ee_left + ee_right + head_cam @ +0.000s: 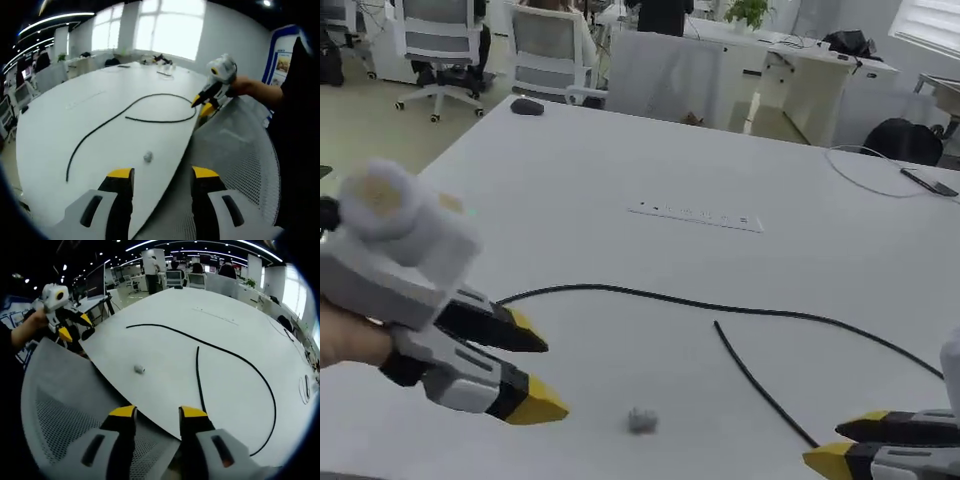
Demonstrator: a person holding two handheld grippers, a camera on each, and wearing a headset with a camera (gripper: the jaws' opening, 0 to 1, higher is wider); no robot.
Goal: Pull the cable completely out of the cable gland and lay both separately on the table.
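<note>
Your left tongs (542, 375) sit at the lower left of the head view, spread and empty. Your right tongs (832, 445) poke in at the lower right corner, also parted with nothing between them. Each gripper view shows a gap between its yellow tips, over the near edge of the tabletop (620, 170).

The cable (650, 293) lies as a long black line across the middle of the head view, from just above the left tongs out to the right edge. A second stretch slants from right of centre down toward the right tongs. The left gripper view shows it as one cable curling back on itself.

The cable gland (641, 420) is the small grey lump at bottom centre, apart from the cable and touching nothing else. Judged from that, the two are already separated and laid down.

If you must move either, the cable looks thin, light and limp, so it will likely trail and drag. Pinch it firmly across its width near the free end, since the jacket may slide. The gland looks small, light and hard, and likely to roll. Close gently on its flanks from above. It is too small to tell which end is the nut.
</note>
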